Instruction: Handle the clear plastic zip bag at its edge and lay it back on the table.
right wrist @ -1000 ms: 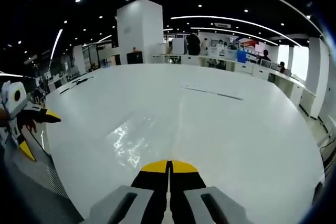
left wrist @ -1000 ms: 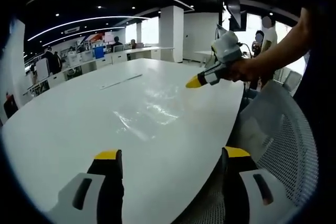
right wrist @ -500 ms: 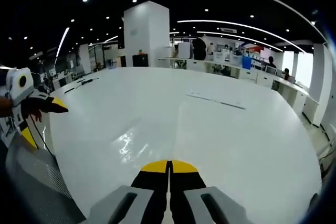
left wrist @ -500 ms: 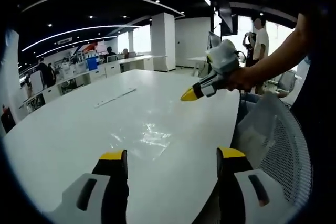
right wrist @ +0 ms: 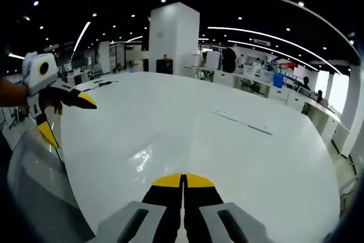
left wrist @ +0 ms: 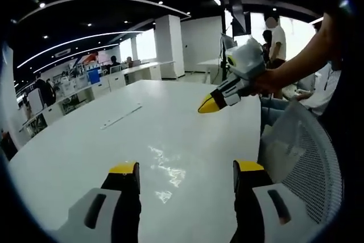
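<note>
Lying flat on the white desk point(left wrist: 74, 140), the clear plastic zip bag point(left wrist: 166, 170) appears in the left gripper view as a patch of glare and faint wrinkles at lower centre of the frame. It sits just ahead of the left tongs point(left wrist: 186, 170), in line with the gap between the two yellow-tipped jaws. The left tongs are spread wide and grip nothing; the bag is apart from both jaws.

The right tongs point(left wrist: 208, 105) enter the same view at upper right, held by a person's hand point(left wrist: 267, 81). Their jaws are pressed together with nothing between them. They hang above the desk surface, beyond the bag and to its right, well apart from it.

In the right gripper view, the right tongs point(right wrist: 183, 178) rise from the bottom centre, jaws closed tip against tip. The bag point(right wrist: 147, 157) shows as a bright reflection on the desk point(right wrist: 273, 163), just ahead and to the left of the tips, not touching them. Its outline is hard to trace against the white surface. The left tongs point(right wrist: 67, 116) appear at the left edge of the frame, jaws spread, above the desk's near rim.

A mesh chair back point(left wrist: 304, 157) stands at lower right of the left gripper view, beside the desk edge. A long thin strip point(left wrist: 120, 116) lies on the desk farther back, well apart from the bag.
</note>
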Motion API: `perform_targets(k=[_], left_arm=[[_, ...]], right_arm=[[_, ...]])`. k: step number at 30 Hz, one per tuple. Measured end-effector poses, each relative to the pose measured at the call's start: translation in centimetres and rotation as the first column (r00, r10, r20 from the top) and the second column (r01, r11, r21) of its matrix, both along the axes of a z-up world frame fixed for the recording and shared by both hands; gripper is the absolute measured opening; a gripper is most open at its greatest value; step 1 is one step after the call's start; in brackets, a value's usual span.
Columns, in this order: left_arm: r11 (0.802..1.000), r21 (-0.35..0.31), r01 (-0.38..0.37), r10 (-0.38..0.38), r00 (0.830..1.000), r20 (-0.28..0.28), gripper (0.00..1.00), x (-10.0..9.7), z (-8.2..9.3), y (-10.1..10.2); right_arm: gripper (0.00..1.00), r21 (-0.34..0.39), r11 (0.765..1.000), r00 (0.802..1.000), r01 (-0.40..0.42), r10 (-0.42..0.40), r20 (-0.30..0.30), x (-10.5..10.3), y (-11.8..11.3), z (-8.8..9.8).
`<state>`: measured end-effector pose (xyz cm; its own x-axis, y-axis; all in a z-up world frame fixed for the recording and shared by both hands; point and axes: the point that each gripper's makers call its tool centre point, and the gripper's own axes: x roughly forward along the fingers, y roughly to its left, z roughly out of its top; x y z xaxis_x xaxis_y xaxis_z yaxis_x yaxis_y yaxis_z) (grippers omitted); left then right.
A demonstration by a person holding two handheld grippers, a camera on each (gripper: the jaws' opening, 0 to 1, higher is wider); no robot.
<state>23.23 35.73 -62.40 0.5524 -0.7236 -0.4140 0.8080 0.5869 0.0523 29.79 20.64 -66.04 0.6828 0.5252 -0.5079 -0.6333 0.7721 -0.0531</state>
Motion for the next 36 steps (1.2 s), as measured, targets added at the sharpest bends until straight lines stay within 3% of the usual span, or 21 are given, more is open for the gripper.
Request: perform_targets(k=[19,36], left_arm=[[0.997,0.025,0.070,-0.072,0.995,0.071,0.63,3.0,3.1,-2.4],[0.974,0.122,0.188,-0.201,0.974,0.101,0.56,3.6,3.3,-4.2]], right_arm=[[0.00,-0.058,0.992,0.992,-0.114,0.117,0.043,-0.6,1.4,1.6],[0.00,-0.144,0.964,0.970,-0.223,0.235,0.069,-1.7,3.3,2.0]])
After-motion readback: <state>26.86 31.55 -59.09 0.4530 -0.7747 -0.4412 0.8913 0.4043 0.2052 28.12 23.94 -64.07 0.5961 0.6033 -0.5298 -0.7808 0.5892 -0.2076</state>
